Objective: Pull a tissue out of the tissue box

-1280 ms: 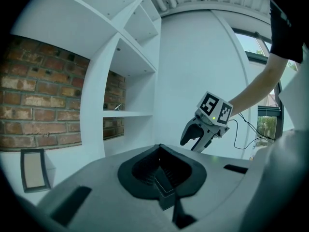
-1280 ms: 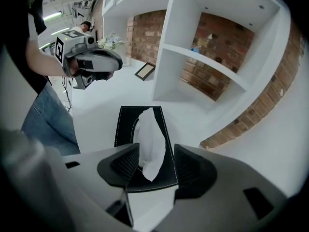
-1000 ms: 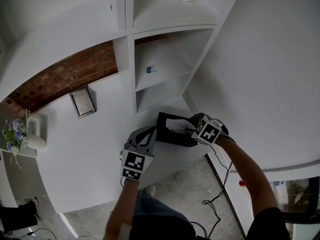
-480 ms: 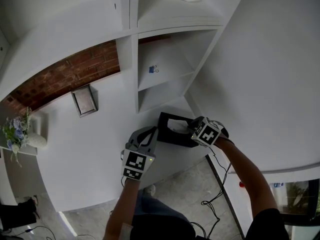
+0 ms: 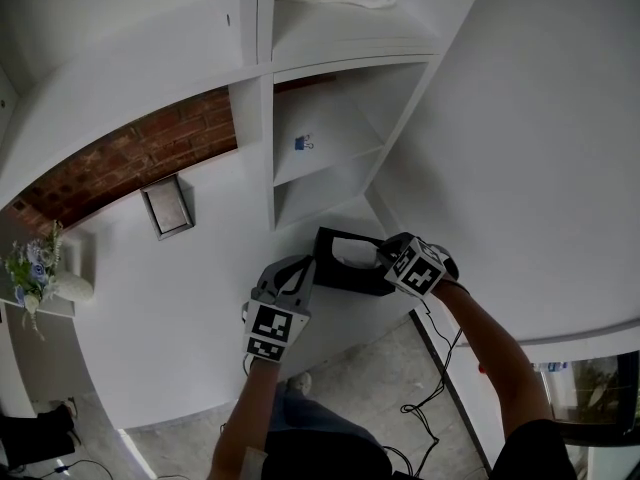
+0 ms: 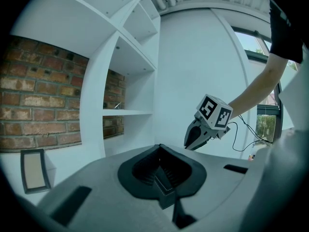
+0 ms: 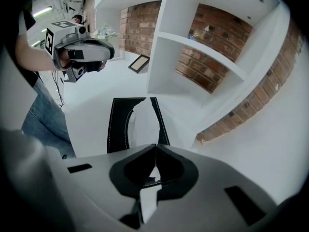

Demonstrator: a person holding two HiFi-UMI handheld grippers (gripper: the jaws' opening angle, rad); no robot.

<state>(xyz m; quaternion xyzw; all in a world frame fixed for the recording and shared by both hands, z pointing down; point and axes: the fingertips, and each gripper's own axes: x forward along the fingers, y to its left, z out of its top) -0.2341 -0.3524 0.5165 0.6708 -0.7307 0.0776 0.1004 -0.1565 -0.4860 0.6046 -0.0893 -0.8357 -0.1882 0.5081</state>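
two tongs, two roles: our right gripper has its jaws pinched shut on the tissue rising from the black tissue box near the bench's front right corner, set to pull. our left gripper, closed and empty, waits just beside the box.

This looks to me like a home study, though it may be a staged room. White built-in shelves stand against a brick wall. A picture frame lies near my white desk's back edge, with flowers at its left edge.
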